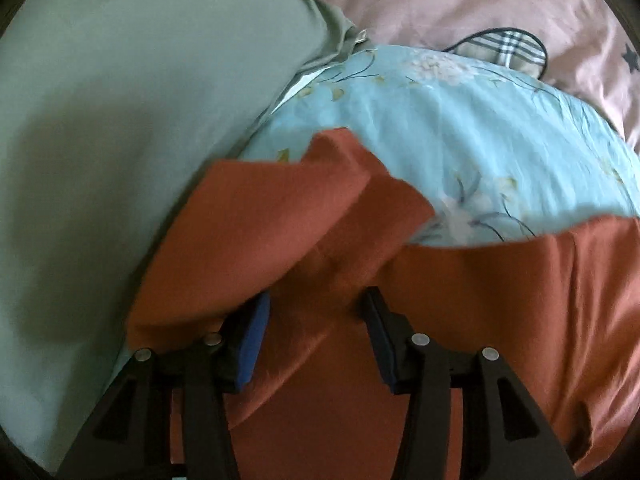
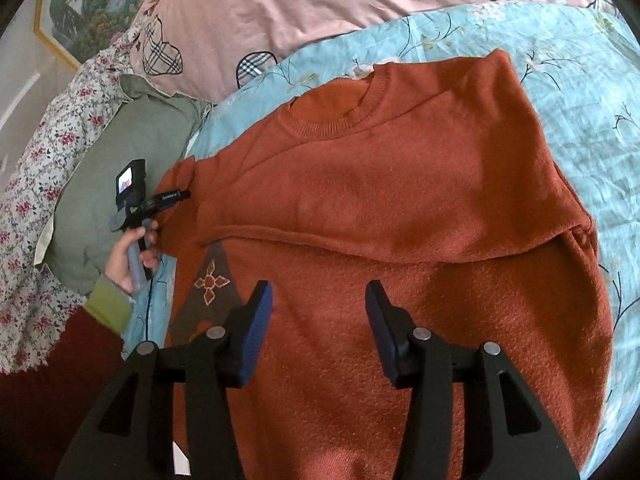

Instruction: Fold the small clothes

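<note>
Rust sweater is lying on the floral blue sheet, sleeve folded across. Right gripper is hovering, jaws apart. Left gripper is gaping, possibly touching a sleeve fold.

Bed with pale-blue floral sheet; rust sweater spread flat on it, green pillow beside.
</note>
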Demonstrator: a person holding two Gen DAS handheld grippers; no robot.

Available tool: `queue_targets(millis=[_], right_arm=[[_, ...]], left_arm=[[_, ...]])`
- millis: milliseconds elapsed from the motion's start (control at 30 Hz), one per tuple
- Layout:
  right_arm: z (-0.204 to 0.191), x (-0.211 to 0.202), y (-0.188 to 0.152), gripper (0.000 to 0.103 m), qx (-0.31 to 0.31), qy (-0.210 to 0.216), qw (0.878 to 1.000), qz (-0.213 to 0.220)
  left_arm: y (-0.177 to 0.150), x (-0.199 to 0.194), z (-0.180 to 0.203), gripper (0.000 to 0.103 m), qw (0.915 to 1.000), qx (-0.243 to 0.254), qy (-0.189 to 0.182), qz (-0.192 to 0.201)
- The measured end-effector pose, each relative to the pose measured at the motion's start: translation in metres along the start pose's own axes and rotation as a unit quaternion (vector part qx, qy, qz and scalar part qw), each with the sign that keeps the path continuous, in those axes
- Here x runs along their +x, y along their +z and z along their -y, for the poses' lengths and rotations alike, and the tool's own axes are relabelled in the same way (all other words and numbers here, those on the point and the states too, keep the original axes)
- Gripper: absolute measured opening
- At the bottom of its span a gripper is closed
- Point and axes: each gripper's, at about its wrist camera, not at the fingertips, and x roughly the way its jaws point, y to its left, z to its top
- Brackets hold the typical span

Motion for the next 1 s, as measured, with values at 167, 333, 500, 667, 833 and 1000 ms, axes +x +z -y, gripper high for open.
queue_targets(millis=[167,333,500,667,833,1000], right_arm=[[-0.007,0.009,-0.001,0.050,-0.002,0.009,1.000,0.000],[-0.016,0.004,-0.003,0.050,-0.009,0.023,1.000,0.012],[-0.007,-0.006,-0.005,0.050,0.005,0.022,0.999,0.030],[0.015,-0.026,-0.011,0.050,0.030,0.011,0.998,0.055],[0.048,-0.043,-0.016,0.050,0.069,-0.008,0.995,0.074],[0.069,-0.050,-0.018,0.050,0.094,-0.023,0.992,0.079]], left_arm=[[0.009,-0.004,-0.017,0.003,0.9984,-0.040,-0.039,0.004],[-0.008,-0.057,-0.008,0.002,0.9931,-0.049,-0.095,0.048],[-0.033,-0.137,0.037,0.002,0.9722,-0.051,-0.205,0.102],[-0.065,-0.188,0.127,0.002,0.9484,-0.009,-0.295,0.116],[-0.104,-0.191,0.228,0.002,0.9327,0.050,-0.346,0.089],[-0.134,-0.149,0.294,0.004,0.9424,0.095,-0.318,0.039]])
